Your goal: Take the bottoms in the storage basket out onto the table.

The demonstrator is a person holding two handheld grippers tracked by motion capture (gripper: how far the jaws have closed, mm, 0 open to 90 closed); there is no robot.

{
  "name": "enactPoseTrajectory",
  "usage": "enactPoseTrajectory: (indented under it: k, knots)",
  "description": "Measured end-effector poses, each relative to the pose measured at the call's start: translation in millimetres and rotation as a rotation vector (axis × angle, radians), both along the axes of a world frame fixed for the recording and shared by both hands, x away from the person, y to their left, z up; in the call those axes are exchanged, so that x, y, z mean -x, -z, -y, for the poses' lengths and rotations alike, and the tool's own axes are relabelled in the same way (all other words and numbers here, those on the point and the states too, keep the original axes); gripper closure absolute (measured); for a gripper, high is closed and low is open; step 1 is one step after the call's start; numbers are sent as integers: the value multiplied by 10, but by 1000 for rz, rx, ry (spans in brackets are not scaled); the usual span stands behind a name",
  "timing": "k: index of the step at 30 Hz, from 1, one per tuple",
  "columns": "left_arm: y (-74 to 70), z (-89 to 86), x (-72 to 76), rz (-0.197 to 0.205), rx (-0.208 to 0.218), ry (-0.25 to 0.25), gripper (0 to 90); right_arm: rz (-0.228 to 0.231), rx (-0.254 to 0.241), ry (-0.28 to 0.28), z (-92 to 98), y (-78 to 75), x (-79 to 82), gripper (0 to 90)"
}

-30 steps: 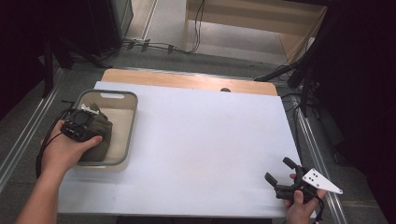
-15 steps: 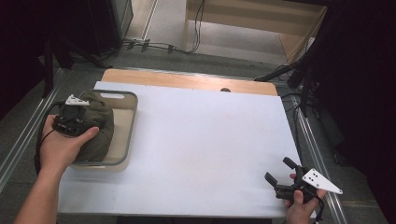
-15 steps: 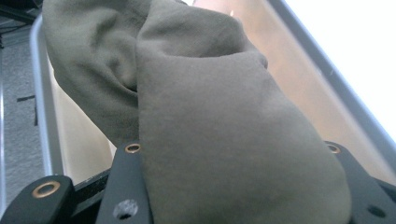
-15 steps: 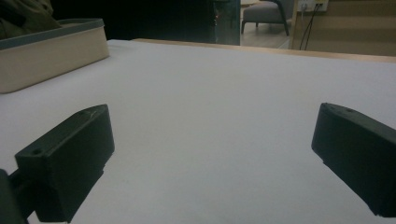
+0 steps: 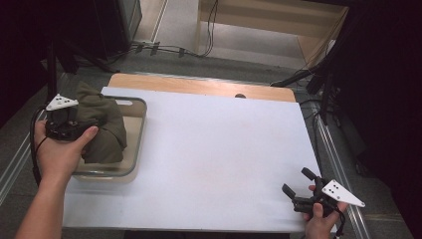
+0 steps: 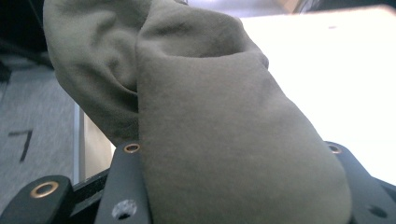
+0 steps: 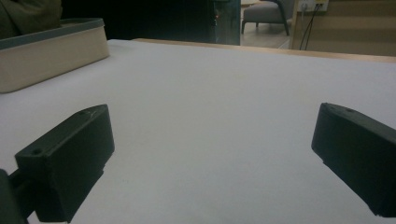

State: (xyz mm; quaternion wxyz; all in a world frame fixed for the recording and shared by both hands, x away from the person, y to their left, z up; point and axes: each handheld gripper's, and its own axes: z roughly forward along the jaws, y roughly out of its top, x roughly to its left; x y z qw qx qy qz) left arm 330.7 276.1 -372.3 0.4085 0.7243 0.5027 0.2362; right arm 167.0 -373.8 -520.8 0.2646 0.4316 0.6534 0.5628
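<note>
— Since a second ago, our left gripper [image 5: 82, 127] has lifted the olive cloth [image 5: 102, 124] up out of the tray [image 5: 134, 144]; before, the bundle sat low inside it, and now it stands above the rim.

— Is the cloth clear of the tray?

— We cannot tell. Its lower end hangs down within the walls, at the tray's left side, near the left edge of the white table [image 5: 214, 149].

— And the grip?

— In the left gripper view the cloth [image 6: 224, 140] fills the gap between the two black jaws, which are clamped on a thick fold.

— What about our other hand?

— Our right gripper [image 5: 297, 188] has kept its place at the table's near right corner, well apart from the tray. Its jaws stand wide apart over bare white tabletop [image 7: 210, 116], with the tray [image 7: 51, 51] far off to one side.
</note>
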Motion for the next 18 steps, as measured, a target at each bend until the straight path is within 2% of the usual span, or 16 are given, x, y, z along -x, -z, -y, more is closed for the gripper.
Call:
enactPoseTrajectory:
  k: [1,2,3,4,8,11,13,14,16,18]
  knots:
    - [-28,-3,23,31,11,3,507,1,0,0,0,0,-1,0]
    - [-28,-3,23,31,11,3,507,1,0,0,0,0,-1,0]
    - [-51,2,44,65,21,1,508,0,0,1,-2,0,-2,0]
    - [-51,2,44,65,21,1,507,0,0,1,-2,0,-2,0]
    - [-101,0,82,131,57,-9,506,0,0,1,-2,0,-2,0]
    - [-120,-2,93,144,69,-24,506,-3,2,1,-4,0,-1,0]
    - [-147,-4,118,186,97,-35,505,-2,2,2,-5,0,0,0]
    - [-147,-4,118,186,97,-35,505,-1,2,3,-5,0,0,0]
    - [-177,-6,147,226,114,-44,504,0,2,5,-5,0,0,0]
    - [-186,-7,157,238,121,-45,505,0,2,5,-6,0,-1,0]
